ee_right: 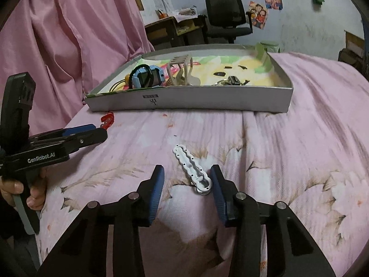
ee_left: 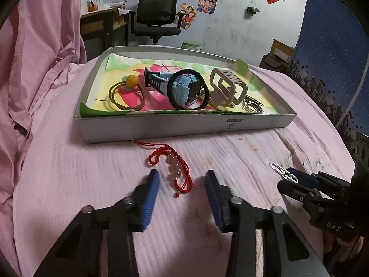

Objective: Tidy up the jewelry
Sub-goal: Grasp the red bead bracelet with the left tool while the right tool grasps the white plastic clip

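Left wrist view: left gripper [ee_left: 182, 181] hangs low over the pink bedsheet [ee_left: 92, 173], fingers spread, with the red beaded bracelet [ee_left: 171, 166] lying between and just ahead of them, untouched. Judged: it is lined up to close on the bead section, the bulkiest part to pinch. Beyond it the shallow box [ee_left: 184, 124] already holds the blue watch [ee_left: 182, 87], a black hair tie [ee_left: 189, 90], a yellow-bead hair tie [ee_left: 126, 92], a beige claw clip [ee_left: 228, 87] and metal rings [ee_left: 251, 106] — so loose pieces seem bound for that box. At the right edge, the right gripper [ee_left: 293, 177] shows side-on over a white clip.

Right wrist view: right gripper [ee_right: 186, 182], fingers likewise spread, straddles the white hair clip [ee_right: 193, 168], whose hinge end lies just beside the right finger [ee_right: 218, 184] — contact cannot be told. This view alone shows the clip whole; the bracelet [ee_right: 108, 120] is mostly hidden behind the left gripper [ee_right: 92, 130], whose opening cannot be judged from here.
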`<state>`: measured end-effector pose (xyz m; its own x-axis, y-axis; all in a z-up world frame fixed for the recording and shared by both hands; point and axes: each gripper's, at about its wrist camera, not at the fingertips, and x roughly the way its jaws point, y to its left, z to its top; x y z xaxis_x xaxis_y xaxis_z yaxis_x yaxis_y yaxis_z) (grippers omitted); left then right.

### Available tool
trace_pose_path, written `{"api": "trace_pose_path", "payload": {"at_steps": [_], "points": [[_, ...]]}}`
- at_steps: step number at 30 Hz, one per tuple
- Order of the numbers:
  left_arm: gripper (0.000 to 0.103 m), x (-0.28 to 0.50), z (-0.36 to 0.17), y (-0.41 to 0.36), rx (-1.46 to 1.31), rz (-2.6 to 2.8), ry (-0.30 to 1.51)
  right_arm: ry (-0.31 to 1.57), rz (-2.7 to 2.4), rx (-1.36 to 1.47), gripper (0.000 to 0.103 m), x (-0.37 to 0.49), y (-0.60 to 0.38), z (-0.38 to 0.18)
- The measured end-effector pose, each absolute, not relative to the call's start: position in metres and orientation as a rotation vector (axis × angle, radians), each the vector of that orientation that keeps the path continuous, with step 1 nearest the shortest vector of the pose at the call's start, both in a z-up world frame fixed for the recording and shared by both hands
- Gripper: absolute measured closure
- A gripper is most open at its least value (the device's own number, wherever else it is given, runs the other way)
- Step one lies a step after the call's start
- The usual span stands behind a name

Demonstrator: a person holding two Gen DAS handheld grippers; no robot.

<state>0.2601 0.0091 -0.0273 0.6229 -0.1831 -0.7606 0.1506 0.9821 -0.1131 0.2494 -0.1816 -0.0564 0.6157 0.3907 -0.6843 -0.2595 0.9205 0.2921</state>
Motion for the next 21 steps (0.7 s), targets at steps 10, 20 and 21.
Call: {"api": "trace_pose_path", "payload": {"at_steps": [10,20,21], "points": [[0.094,0.257,-0.031,0.006,-0.031,-0.21,0.874,0.835,0.377,0.162,0.088,0.252,-0.178,-0.058],[0.094,0.227,-0.028,0.001,-0.034,-0.233,0.819,0.81,0.38,0.134,0.09,0.245,-0.172,-0.055],[0.094,0.225,-0.026,-0.001,-0.03,-0.232,0.807,0.802,0.38,0.131,0.09,0.243,-0.172,-0.054]]}}
